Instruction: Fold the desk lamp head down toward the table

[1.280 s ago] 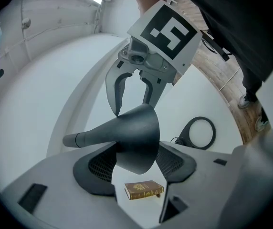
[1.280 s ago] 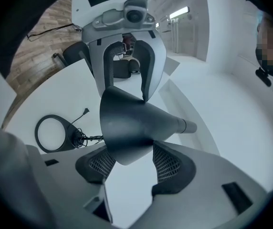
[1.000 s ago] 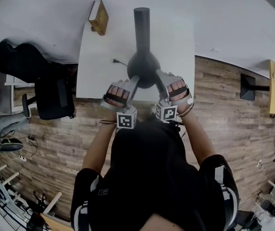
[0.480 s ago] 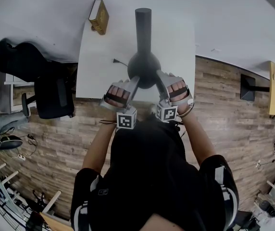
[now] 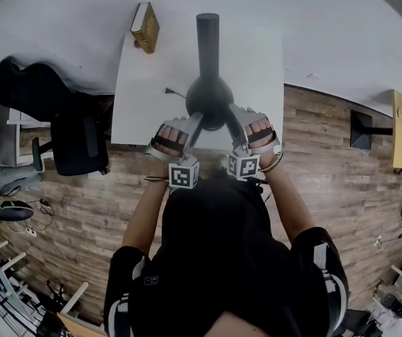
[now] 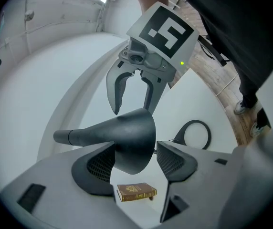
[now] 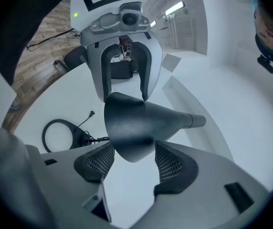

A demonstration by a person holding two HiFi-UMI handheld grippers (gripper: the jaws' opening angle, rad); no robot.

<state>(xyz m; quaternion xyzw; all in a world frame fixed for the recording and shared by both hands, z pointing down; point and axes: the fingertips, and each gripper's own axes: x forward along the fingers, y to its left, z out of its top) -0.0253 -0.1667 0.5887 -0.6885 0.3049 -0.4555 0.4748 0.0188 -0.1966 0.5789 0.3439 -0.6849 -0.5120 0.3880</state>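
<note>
Lamp head (image 5: 209,100) is a dark cone held up above the white desk (image 5: 152,97), with its straight arm (image 5: 206,41) running away from the person toward the far edge. Left claw (image 5: 195,118) comes in on the left side of the wide rim and right claw (image 5: 233,112) on the right side, facing each other across the shade. In the left gripper view the jaws are part-closed on the rim. One pad is on the sloped outside and the other sits at the mouth edge with barely a sliver showing, so the pinch looks light. In the right gripper view the rim fills the gap and touches both pads, so it is pinching the shade. A black ring with cable (image 6: 194,122) lies flat on the desk below, and it is likely the base, though I can't confirm this. A small brown book (image 5: 145,25) sits at the far left corner of the desk, well apart from the lamp. An office chair (image 5: 78,142) stands on the wood floor at the left. Progress judgement: both grasps are set, but the cone looks well clear of the desk, so the fold itself is not done. What is left is swinging the head down toward the desk, then letting go.
</note>
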